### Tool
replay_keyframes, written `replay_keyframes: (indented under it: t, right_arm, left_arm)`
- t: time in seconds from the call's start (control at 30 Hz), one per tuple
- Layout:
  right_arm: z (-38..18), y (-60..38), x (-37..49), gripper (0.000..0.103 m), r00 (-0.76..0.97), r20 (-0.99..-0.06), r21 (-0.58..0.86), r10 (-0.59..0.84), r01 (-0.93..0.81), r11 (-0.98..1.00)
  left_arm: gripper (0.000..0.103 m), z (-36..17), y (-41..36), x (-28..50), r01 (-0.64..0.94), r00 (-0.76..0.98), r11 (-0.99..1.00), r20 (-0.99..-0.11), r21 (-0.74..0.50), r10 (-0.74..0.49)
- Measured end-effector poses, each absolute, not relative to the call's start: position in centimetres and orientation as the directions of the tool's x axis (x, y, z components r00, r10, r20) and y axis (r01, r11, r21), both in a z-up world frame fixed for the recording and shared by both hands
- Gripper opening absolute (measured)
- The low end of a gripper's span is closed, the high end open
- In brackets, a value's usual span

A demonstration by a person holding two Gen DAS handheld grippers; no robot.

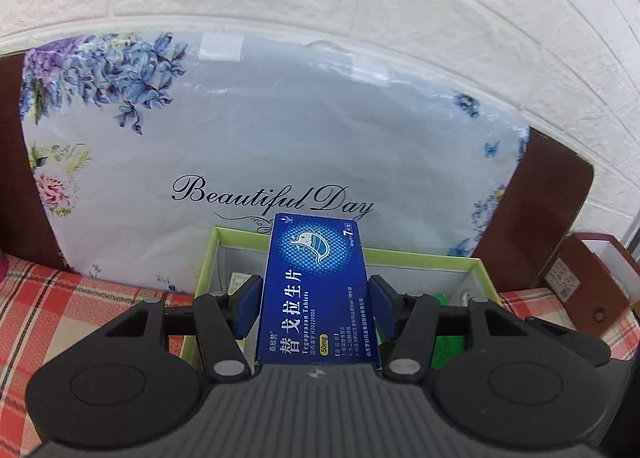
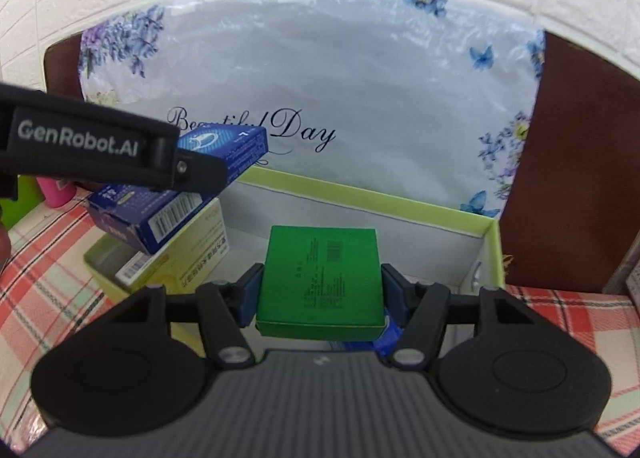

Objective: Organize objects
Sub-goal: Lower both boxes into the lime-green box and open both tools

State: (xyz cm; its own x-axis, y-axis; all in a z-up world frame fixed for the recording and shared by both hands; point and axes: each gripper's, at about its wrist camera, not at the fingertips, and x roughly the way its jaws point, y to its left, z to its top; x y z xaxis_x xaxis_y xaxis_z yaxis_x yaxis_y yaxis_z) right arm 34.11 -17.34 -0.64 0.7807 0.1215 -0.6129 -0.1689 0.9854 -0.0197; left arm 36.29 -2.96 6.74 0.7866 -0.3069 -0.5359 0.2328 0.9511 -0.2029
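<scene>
Holding both cartons over green-rimmed box (image 2: 368, 202): left gripper (image 1: 314, 298) pinching blue tablet box (image 1: 316, 286), right gripper (image 2: 320, 290) pinching green box (image 2: 320, 278). Risk: cartons colliding, crowding yellow carton (image 2: 192, 254) inside.

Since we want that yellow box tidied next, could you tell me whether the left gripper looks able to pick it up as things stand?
Probably not yet: the left gripper is shut on the blue box, which hangs above the yellow box in the tray.

Green-rimmed tray (image 1: 218, 254) floor hidden behind blue tablet box (image 1: 316, 290), small print illegible
</scene>
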Motion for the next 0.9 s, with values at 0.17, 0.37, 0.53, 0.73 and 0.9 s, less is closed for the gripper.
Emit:
replay_keyframes:
  t: [0.17, 0.37, 0.53, 0.73, 0.9]
  right_arm:
    - [-2.3, -16.6, 35.4, 0.099, 0.760, -0.634, -0.046, 0.144, -0.224, 0.974]
    - [-1.8, -16.7, 33.8, 0.103, 0.789, -0.604, -0.111, 0.111, -0.221, 0.969]
    - [1.0, -17.4, 31.7, 0.103, 0.811, -0.580, -0.122, 0.079, -0.182, 0.976]
    - [4.6, -17.7, 28.0, 0.103, 0.837, -0.546, -0.163, 0.038, -0.150, 0.975]
    - [7.2, -18.1, 23.7, 0.103, 0.859, -0.509, -0.148, 0.058, -0.154, 0.977]
  left_arm:
    - [0.090, 4.8, -2.8, 37.0, 0.212, 0.802, 0.961, -0.529, -0.179, -0.276]
    - [0.090, 4.6, -1.6, 36.4, 0.172, 0.800, 0.968, -0.547, -0.184, -0.246]
    - [0.090, 6.9, -1.2, 33.4, 0.167, 0.820, 0.968, -0.518, -0.189, -0.243]
    - [0.090, 9.6, -0.5, 28.7, 0.147, 0.831, 0.967, -0.504, -0.209, -0.236]
    - [0.090, 10.9, -0.8, 24.0, 0.125, 0.831, 0.984, -0.528, -0.129, -0.175]
